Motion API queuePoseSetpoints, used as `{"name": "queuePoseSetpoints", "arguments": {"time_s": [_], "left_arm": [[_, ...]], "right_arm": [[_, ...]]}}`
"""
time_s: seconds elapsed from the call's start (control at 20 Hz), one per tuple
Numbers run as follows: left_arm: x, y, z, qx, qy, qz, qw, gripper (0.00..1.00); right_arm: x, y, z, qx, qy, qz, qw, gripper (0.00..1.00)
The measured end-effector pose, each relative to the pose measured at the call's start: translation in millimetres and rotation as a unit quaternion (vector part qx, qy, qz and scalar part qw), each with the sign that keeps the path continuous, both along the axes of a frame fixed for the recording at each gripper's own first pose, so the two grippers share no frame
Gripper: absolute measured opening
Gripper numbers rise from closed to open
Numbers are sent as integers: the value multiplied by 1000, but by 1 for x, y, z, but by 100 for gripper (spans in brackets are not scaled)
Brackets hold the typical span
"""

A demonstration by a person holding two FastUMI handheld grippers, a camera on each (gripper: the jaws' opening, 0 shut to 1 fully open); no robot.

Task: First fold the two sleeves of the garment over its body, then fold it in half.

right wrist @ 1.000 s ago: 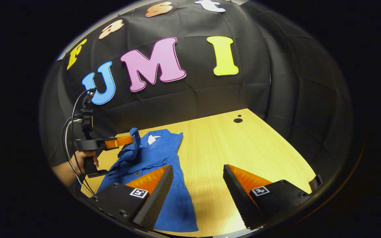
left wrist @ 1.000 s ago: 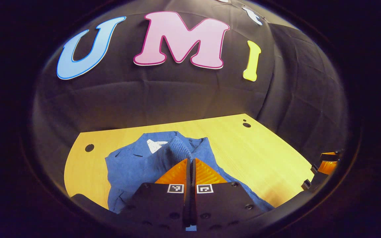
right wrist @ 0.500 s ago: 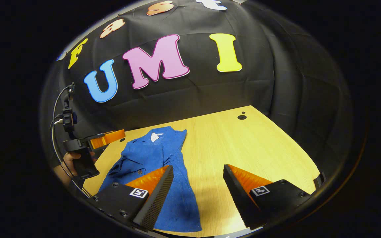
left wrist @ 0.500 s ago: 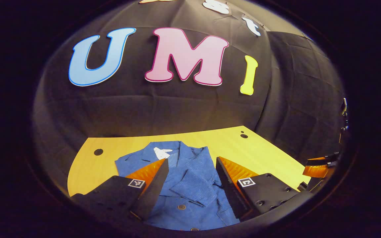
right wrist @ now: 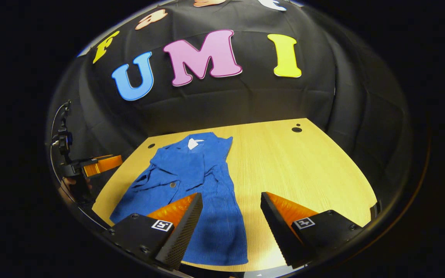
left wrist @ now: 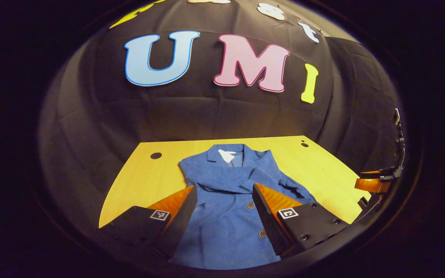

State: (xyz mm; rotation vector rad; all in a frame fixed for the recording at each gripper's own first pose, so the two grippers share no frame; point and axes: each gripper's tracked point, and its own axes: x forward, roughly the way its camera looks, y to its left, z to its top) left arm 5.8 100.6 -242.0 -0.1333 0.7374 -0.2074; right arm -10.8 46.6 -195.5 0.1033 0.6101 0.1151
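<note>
Since one second ago, the left gripper [left wrist: 224, 200] has let go of the sleeve it was pinching and pulled back; its jaws, then closed on blue cloth, now stand wide apart with nothing between them. The sleeve [left wrist: 242, 181] has dropped onto the shirt's body, lying as a band across the chest.

Shirt [left wrist: 232, 200]: blue, finely ribbed fabric, soft and creased, with a flat collar, a white tag at the neck and round buttons [left wrist: 250, 205] down the front. In the left gripper view it lies at lower centre, collar toward the upper middle. In the right gripper view the shirt [right wrist: 191, 185] sits at lower left, its hem toward the bottom edge, with a long strip running down its right side.

Table [left wrist: 141, 181]: pale wood-grain board, smooth, with small round dark holes [left wrist: 155, 155] near the far corners.

Right gripper [right wrist: 228, 216]: jaws wide apart, empty. Ribbed wedge-shaped fingers [right wrist: 176, 210] at bottom centre of its view, one over the shirt's lower part, the other over bare table [right wrist: 303, 166]; contact with the cloth cannot be determined.

Left gripper [right wrist: 99, 165] also appears at the left edge of the right gripper view, off the table's edge and apart from the shirt.
</note>
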Motion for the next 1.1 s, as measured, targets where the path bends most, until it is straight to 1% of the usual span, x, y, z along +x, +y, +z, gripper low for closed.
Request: {"name": "queuePoseSetpoints", "arguments": {"time_s": [0.15, 0.25, 0.3, 0.45, 0.7, 0.75, 0.8, 0.9, 1.0, 1.1], "left_arm": [[-35, 25, -19, 14, 28, 14, 999, 84], [-57, 37, -34, 23, 48, 12, 998, 84], [-69, 42, -41, 26, 59, 12, 998, 84], [-100, 54, -70, 28, 100, 16, 994, 84], [-147, 61, -109, 29, 155, 15, 987, 85], [-155, 61, -117, 30, 167, 14, 985, 87], [-163, 63, -124, 30, 178, 14, 983, 84], [-176, 65, -132, 29, 194, 14, 981, 85], [-181, 66, -140, 29, 205, 15, 978, 85], [-181, 65, -141, 34, 203, 11, 978, 85]], "right_arm": [[-17, 4, -23, -18, 31, 9, 999, 97], [-32, 5, -45, -32, 61, 12, 998, 97], [-39, 5, -60, -39, 78, 15, 996, 97], [-61, 1, -88, -65, 118, 23, 991, 98], [-92, -13, -119, -117, 160, 27, 980, 98], [-98, -15, -126, -127, 172, 30, 976, 98], [-103, -16, -131, -134, 182, 32, 974, 98], [-110, -17, -141, -141, 193, 36, 970, 99], [-113, -17, -148, -144, 204, 39, 968, 99], [-118, -17, -153, -145, 215, 40, 965, 99]]}}
